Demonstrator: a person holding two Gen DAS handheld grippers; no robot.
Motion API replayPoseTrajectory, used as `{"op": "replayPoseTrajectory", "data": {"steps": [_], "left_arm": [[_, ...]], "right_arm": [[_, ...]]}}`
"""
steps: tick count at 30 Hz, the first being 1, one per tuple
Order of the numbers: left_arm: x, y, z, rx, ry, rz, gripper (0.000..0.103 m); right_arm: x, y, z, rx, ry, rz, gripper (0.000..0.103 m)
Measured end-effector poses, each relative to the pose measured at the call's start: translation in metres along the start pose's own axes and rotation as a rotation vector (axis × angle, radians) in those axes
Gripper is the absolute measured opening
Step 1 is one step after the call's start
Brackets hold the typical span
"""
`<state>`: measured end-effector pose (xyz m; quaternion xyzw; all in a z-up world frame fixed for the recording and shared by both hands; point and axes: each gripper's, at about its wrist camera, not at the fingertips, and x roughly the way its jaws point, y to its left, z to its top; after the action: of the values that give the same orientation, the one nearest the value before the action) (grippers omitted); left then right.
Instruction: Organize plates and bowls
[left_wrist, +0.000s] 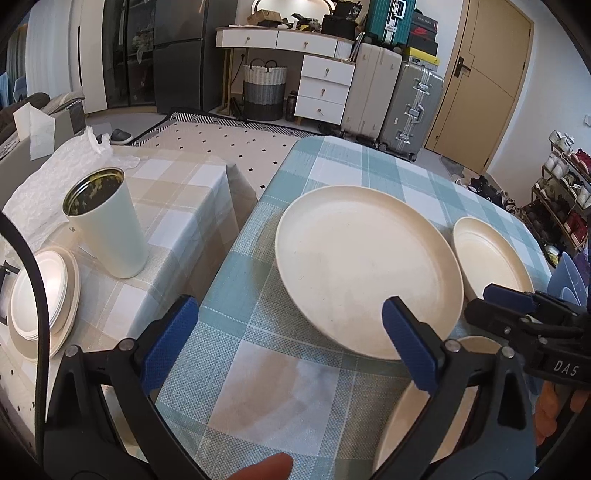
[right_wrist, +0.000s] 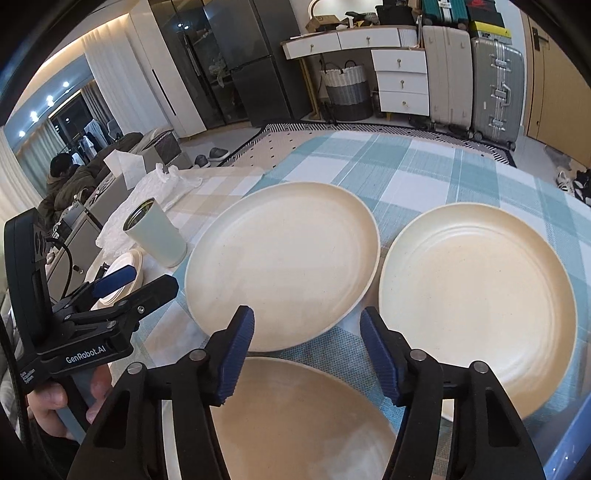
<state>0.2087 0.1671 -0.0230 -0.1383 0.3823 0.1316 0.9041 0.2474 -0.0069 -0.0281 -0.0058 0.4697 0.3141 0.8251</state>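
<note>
Left wrist view: left gripper (left_wrist: 291, 343) has its fingers spread wide, holding nothing, above the blue checked cloth (left_wrist: 258, 280). Big plate (left_wrist: 365, 269) lies flat on that cloth, its near rim just ahead of the right-side pad. Second plate (left_wrist: 491, 254) sits just beside the big plate, on its right. Near plate (left_wrist: 417, 424) shows partly, closer than the big plate, behind the finger. Stack (left_wrist: 44, 299) of plates or bowls sits well left of the big plate on the beige cloth, next to a can (left_wrist: 107, 229). Right gripper (left_wrist: 517, 306) shows edge-on at right; opening unclear from here.

Right wrist view: right gripper (right_wrist: 306, 350) is spread, empty, over the far rim of the near plate (right_wrist: 295, 417). Big plate (right_wrist: 282, 264) and second plate (right_wrist: 476, 299) lie beyond it, almost touching each other.

Handling, judged: plates look rigid, matte, light, probably not very slippery; may chip if dropped. Flat on cloth, so only the raised rim gives purchase: pinch the nearest rim edge, one finger over, one under.
</note>
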Motion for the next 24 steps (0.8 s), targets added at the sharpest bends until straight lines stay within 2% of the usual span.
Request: {"op": "replayPoseTrajectory", "data": {"steps": [13, 24], "left_arm": [[0.034, -0.008, 0.003, 0.042, 0.078, 0.004, 0.071], [0.049, -0.018, -0.001, 0.07, 0.125, -0.005, 0.037]], "right_arm": [[0.03, -0.009, 0.003, 0.016, 0.071, 0.021, 0.056], [0.038, -0.01, 0.007, 0.022, 0.07, -0.015, 0.039]]}}
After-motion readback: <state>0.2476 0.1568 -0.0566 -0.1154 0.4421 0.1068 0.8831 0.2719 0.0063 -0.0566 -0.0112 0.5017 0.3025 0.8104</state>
